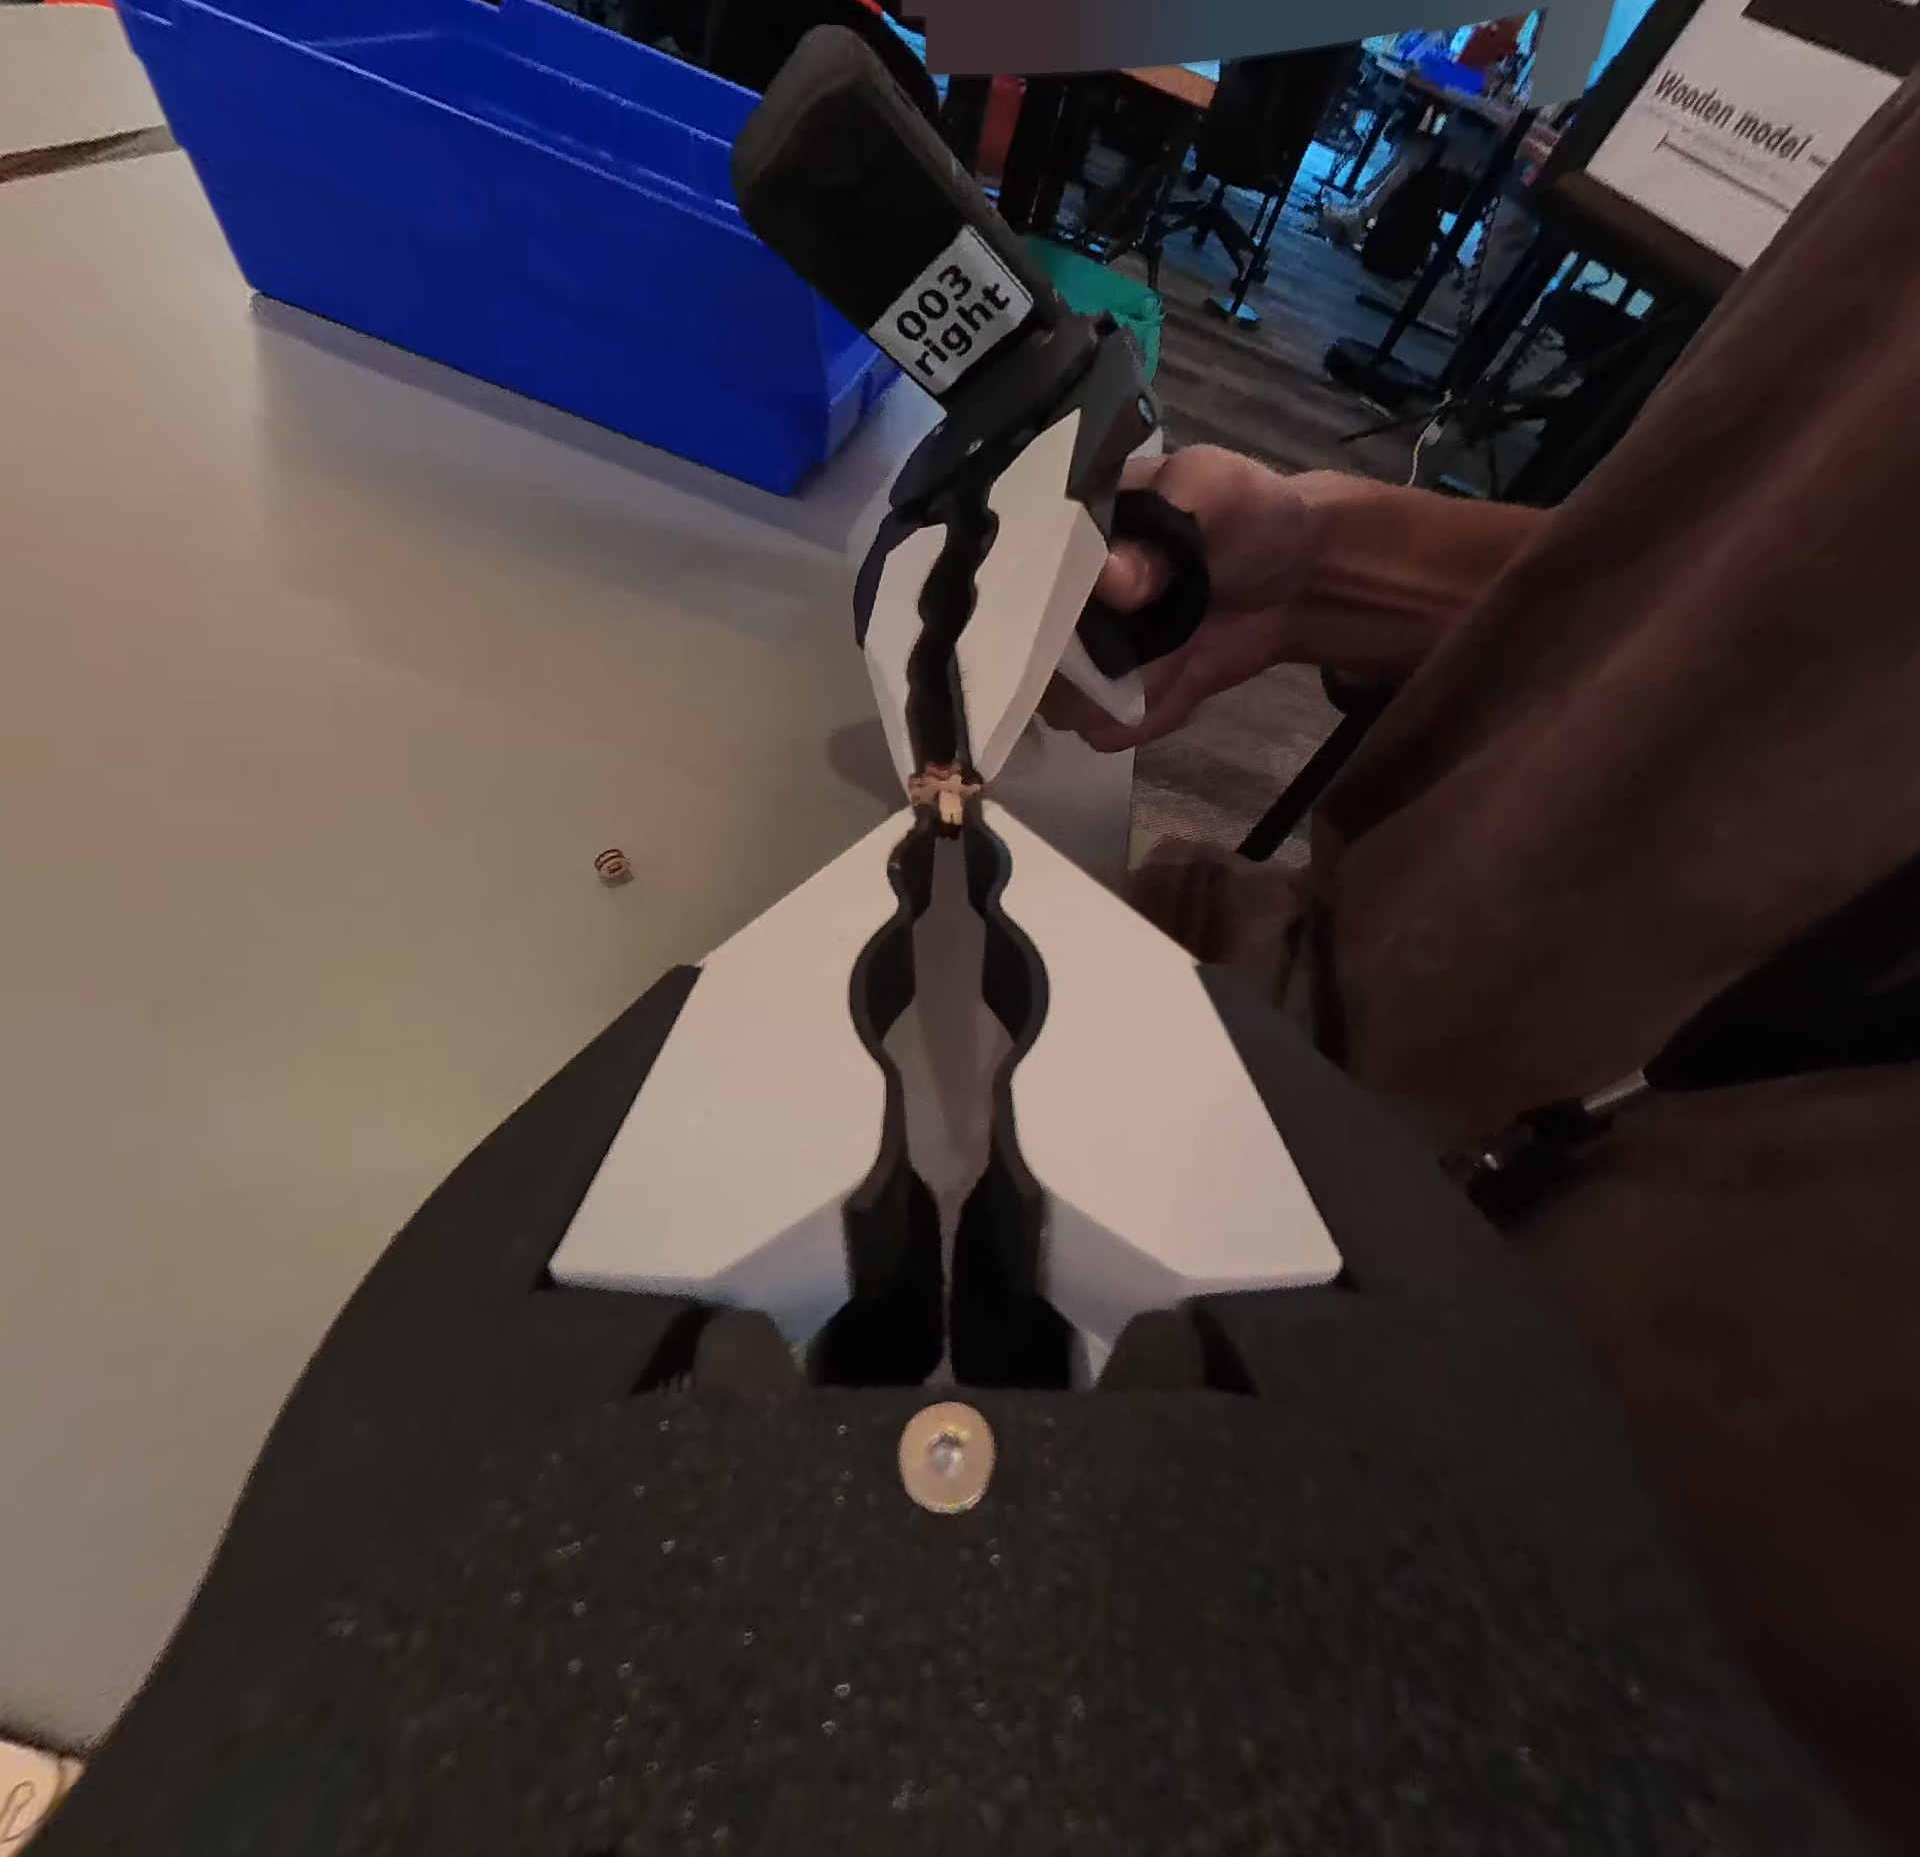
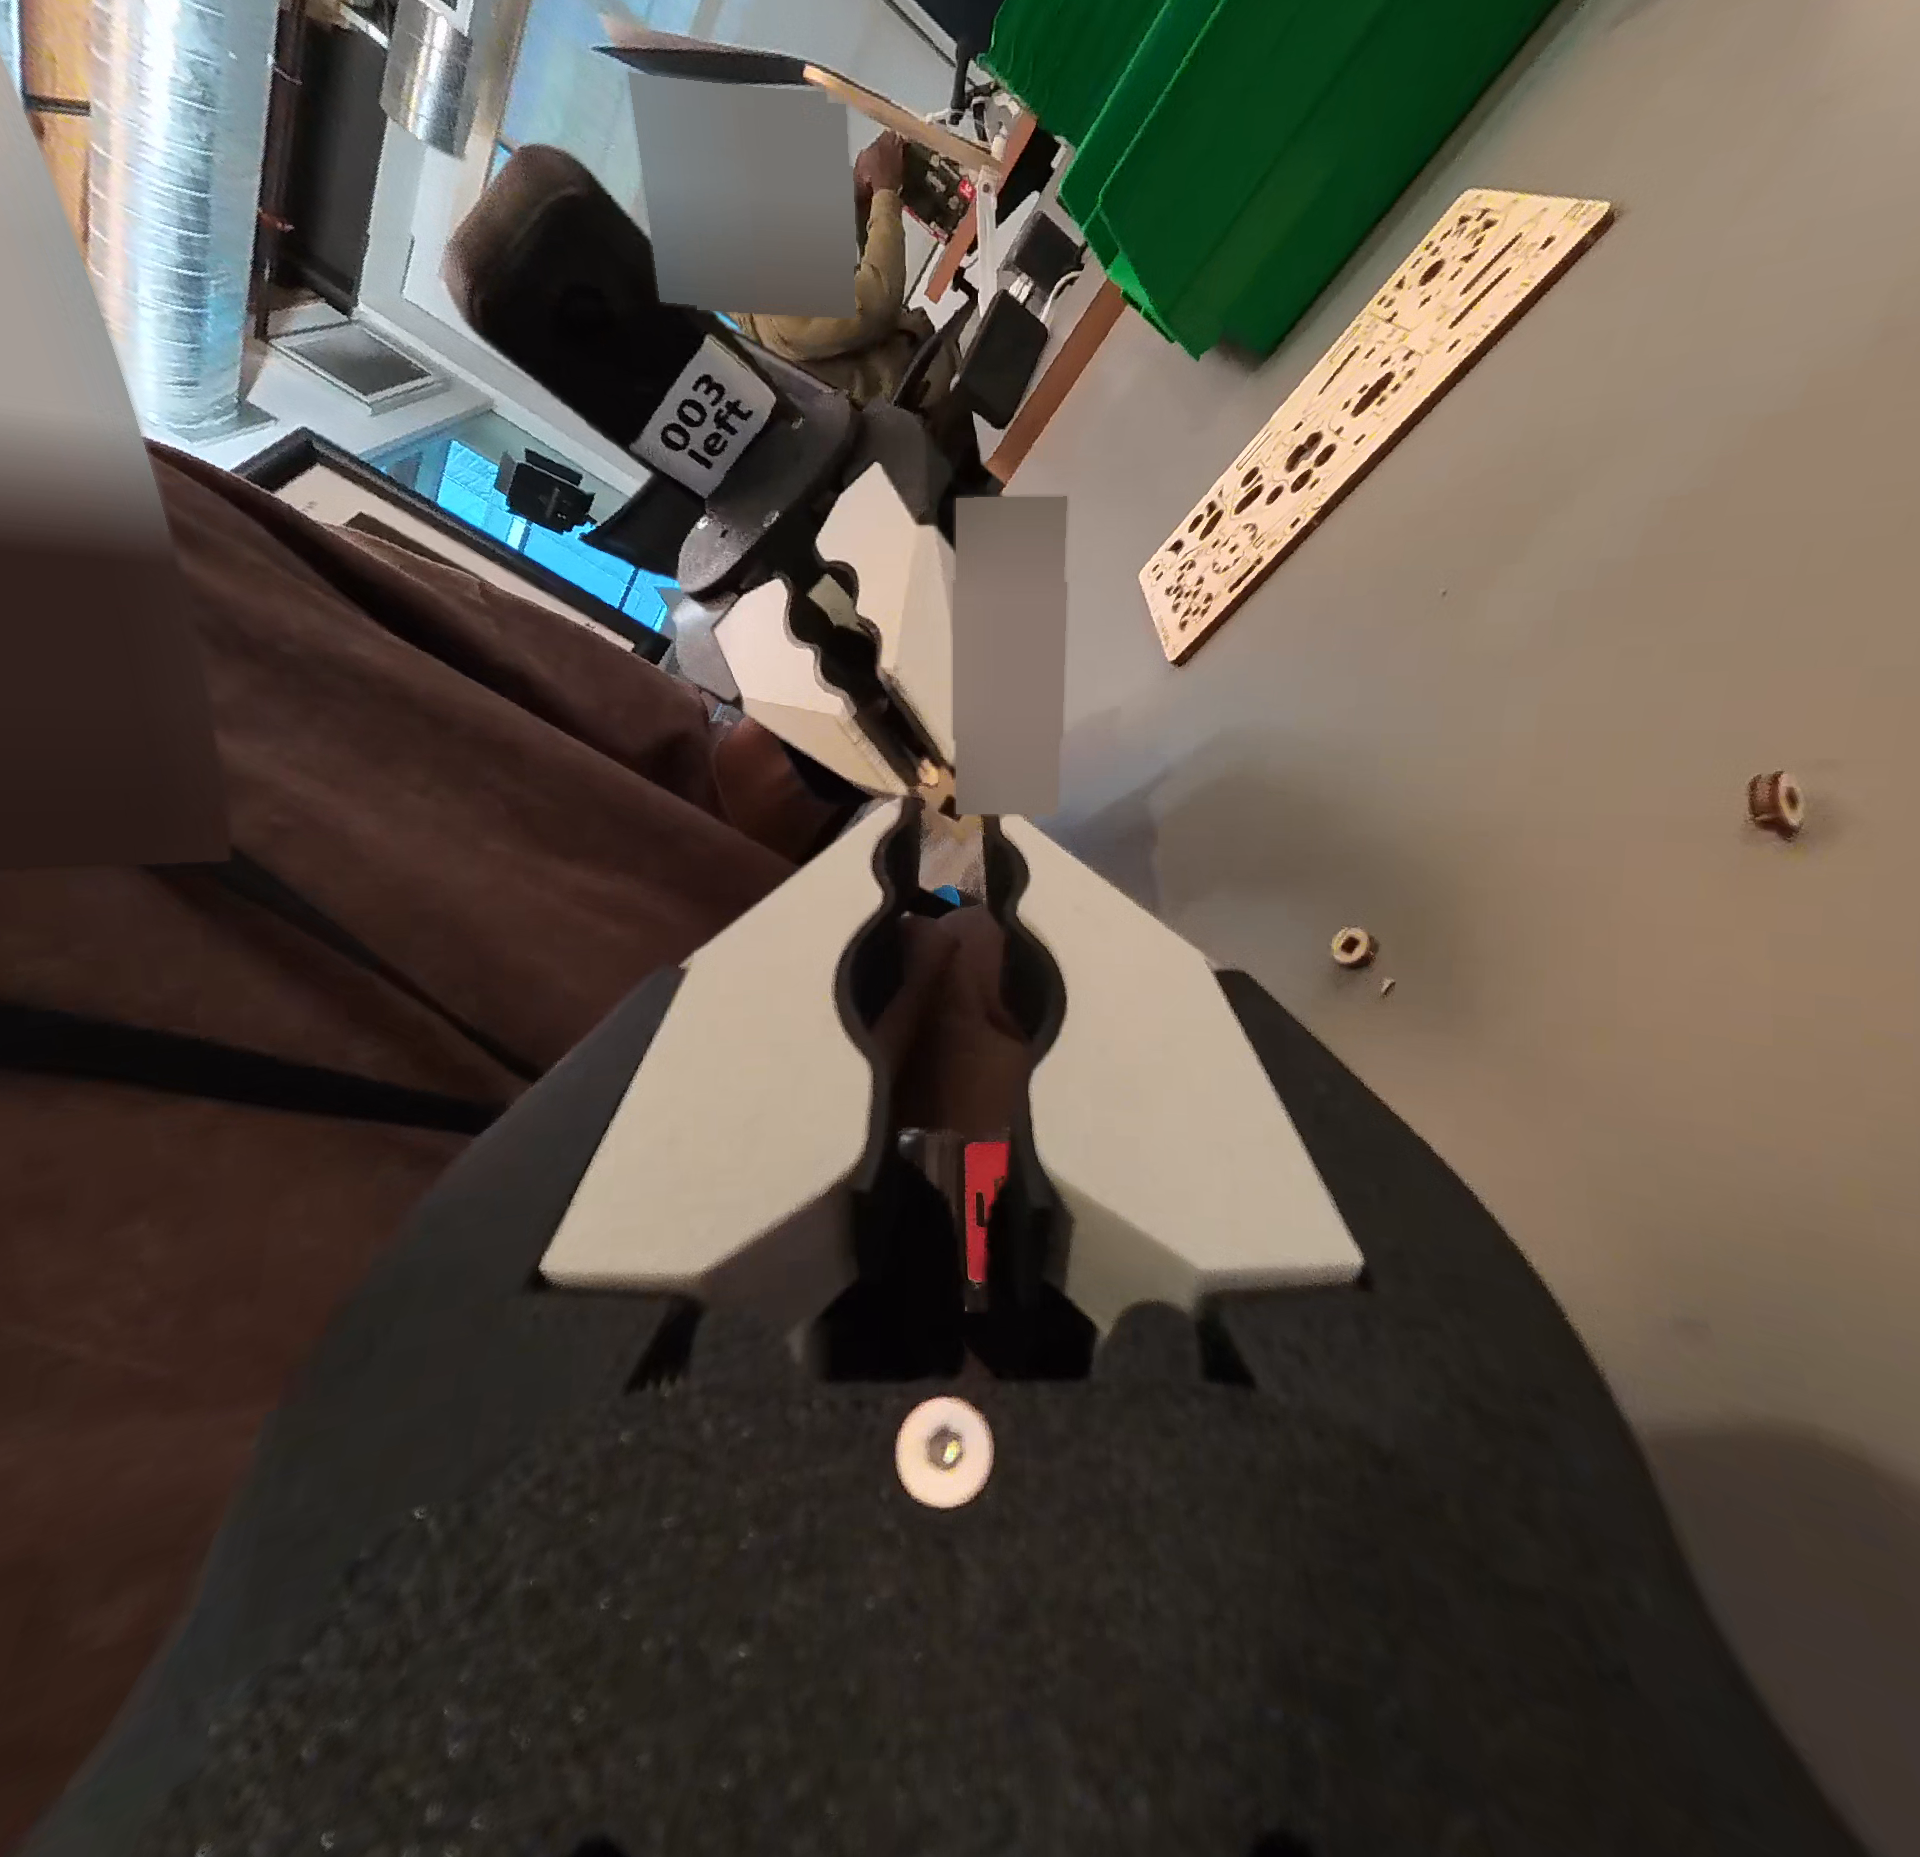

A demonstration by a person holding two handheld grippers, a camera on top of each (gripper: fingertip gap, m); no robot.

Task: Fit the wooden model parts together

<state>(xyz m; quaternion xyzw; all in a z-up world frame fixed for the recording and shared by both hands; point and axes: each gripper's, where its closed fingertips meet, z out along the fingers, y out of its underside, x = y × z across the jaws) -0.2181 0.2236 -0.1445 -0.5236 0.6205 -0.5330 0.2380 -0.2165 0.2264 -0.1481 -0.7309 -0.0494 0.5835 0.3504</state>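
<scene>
In the left wrist view my left gripper (image 1: 941, 826) and my right gripper (image 1: 940, 761) meet tip to tip above the grey table (image 1: 312, 664). The left gripper is shut on a small pale wooden peg (image 1: 949, 812). The right gripper comes down from above, shut on a small brown-edged wooden ring piece (image 1: 940, 779) that touches the peg. In the right wrist view my right gripper (image 2: 940, 820) faces the left gripper (image 2: 921, 774); a mosaic patch hides most of the joint there.
A blue bin (image 1: 499, 207) stands at the back of the table. A loose wooden ring (image 1: 613, 865) lies to the left. The right wrist view shows a punched-out wooden sheet (image 2: 1371, 415), a green bin (image 2: 1247, 124) and two small wooden wheels (image 2: 1775, 802) (image 2: 1354, 945). My left and right fingertips are right by each other.
</scene>
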